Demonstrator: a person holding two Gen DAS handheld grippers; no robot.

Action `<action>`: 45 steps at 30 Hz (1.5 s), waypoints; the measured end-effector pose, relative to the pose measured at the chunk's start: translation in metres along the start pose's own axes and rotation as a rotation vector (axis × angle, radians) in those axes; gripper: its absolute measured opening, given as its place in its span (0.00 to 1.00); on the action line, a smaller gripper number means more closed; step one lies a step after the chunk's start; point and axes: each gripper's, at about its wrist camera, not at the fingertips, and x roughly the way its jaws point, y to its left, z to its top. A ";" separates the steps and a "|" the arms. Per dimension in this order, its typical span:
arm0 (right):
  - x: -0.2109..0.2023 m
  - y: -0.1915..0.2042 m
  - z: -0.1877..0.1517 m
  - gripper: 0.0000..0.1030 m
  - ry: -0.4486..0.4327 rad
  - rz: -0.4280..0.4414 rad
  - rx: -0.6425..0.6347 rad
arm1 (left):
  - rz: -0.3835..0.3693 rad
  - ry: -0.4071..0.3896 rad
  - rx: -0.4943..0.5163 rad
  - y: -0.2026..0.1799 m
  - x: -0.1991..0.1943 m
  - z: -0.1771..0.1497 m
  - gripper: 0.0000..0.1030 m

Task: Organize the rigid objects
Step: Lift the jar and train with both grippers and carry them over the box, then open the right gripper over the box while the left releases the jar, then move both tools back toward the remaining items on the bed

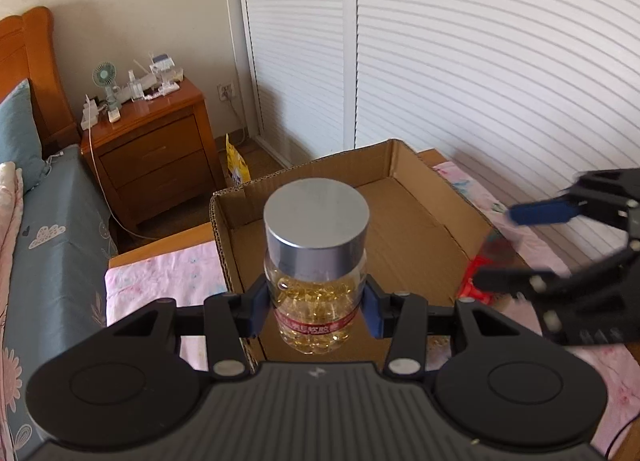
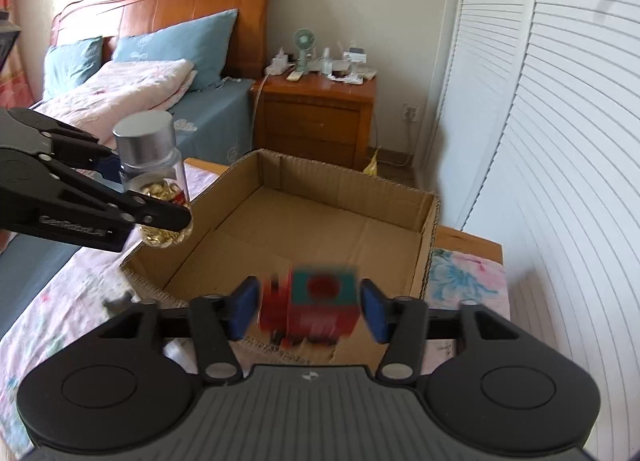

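My left gripper (image 1: 316, 305) is shut on a clear bottle (image 1: 316, 257) of yellow capsules with a silver cap, held upright above the near wall of an open cardboard box (image 1: 400, 229). The right wrist view shows this bottle (image 2: 148, 145) and left gripper (image 2: 148, 189) over the box's left rim. A blurred red and teal toy block (image 2: 316, 301) sits between the blue pads of my right gripper (image 2: 308, 307), with a gap on each side, above the box (image 2: 320, 221). In the left wrist view the right gripper (image 1: 496, 249) stands open over the box's right corner, beside the red toy (image 1: 472, 293).
The box rests on a pink floral cloth (image 1: 168, 281) on a low table. A bed with blue pillows (image 2: 180, 45) lies to the left, a wooden nightstand (image 2: 320, 117) with small items behind. White louvred doors (image 2: 560, 141) run along the right. A yellow bag (image 1: 238, 165) is on the floor.
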 end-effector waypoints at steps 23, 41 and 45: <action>-0.025 0.001 -0.029 0.97 -0.023 0.014 0.029 | 0.073 0.005 0.020 0.009 0.028 0.026 0.87; -0.059 0.026 -0.071 1.00 -0.048 -0.010 0.050 | 0.076 -0.083 -0.063 0.000 -0.048 -0.050 0.96; -0.061 0.036 -0.090 1.00 -0.039 -0.034 0.028 | 0.076 -0.082 -0.101 -0.001 -0.057 -0.079 0.96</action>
